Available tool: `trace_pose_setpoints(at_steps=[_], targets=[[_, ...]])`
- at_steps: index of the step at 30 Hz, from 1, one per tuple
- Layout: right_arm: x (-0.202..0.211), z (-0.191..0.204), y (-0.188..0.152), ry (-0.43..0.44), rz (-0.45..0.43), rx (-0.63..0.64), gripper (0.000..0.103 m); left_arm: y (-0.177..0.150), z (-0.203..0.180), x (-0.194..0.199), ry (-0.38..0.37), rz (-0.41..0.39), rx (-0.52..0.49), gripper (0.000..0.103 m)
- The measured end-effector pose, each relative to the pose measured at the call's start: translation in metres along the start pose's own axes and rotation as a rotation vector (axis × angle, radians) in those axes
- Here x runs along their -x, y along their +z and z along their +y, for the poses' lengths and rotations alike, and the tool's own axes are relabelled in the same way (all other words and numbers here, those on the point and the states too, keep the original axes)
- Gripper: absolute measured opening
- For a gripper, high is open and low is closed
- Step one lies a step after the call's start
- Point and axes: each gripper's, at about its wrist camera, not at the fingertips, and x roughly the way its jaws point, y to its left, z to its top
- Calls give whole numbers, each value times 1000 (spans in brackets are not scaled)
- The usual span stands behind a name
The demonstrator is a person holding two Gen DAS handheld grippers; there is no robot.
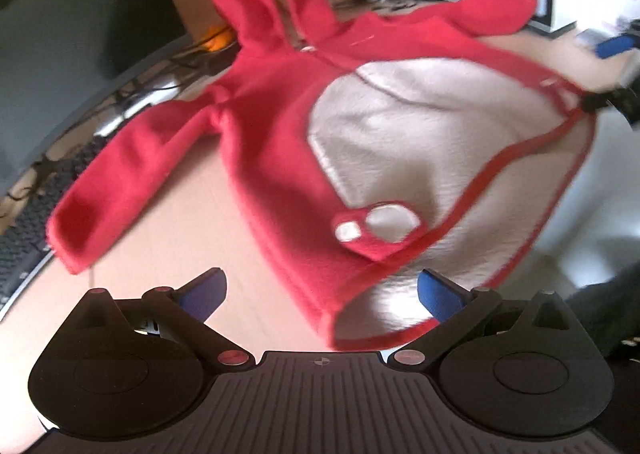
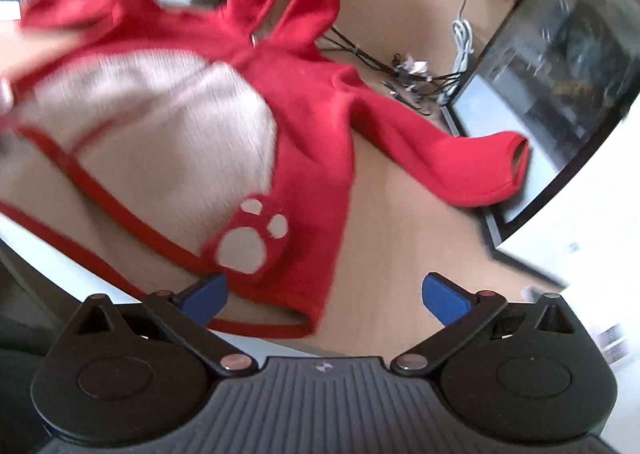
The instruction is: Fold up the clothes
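Observation:
A red hooded fleece garment [image 1: 272, 126] with a cream belly panel [image 1: 420, 142] and a paw patch [image 1: 376, 230] lies spread on the wooden table [image 1: 172, 222]. One sleeve [image 1: 104, 198] stretches left. My left gripper [image 1: 322, 296] is open just above the hem corner, holding nothing. In the right wrist view the same garment [image 2: 308, 126] shows its paw patch [image 2: 248, 242] and its other sleeve [image 2: 480, 166]. My right gripper [image 2: 324, 296] is open, and its left fingertip [image 2: 204, 294] sits over the red hem trim. Both views are blurred.
A black keyboard [image 1: 24, 238] and tangled cables [image 1: 160, 66] lie at the table's left edge. A dark glass-fronted box [image 2: 560, 74], a white cable [image 2: 462, 34] and thin black cables [image 2: 400, 66] sit behind the right sleeve. Bare wood [image 2: 400, 234] shows under the sleeve.

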Motion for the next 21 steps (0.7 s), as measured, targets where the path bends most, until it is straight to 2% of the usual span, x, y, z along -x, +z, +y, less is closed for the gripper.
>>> trace_pose_setpoints(at_steps=[2, 5, 8, 11, 13, 17, 18, 20, 21], targets=[[-3, 5, -1, -34, -11, 12, 103, 2, 3, -6, 38, 18, -16, 103], [-5, 6, 3, -89, -10, 26, 103, 3, 7, -15, 117, 58, -90, 103], [1, -3, 4, -44, -7, 20, 103, 4, 17, -13, 153, 53, -126, 103], [10, -4, 3, 61, -13, 25, 103, 7, 31, -8, 164, 43, -70, 103], [6, 7, 2, 53, -11, 81, 103, 9, 35, -8, 159, 45, -29, 103], [-1, 15, 1, -74, -7, 172, 103, 9, 40, -10, 155, 58, 15, 103], [-3, 8, 3, -155, -8, 177, 103, 9, 41, -9, 161, 58, 17, 103], [0, -13, 9, -222, -24, 130, 103, 9, 44, -7, 175, 58, 22, 103], [6, -27, 13, -208, -33, 65, 103, 9, 46, -5, 169, 62, 27, 103]])
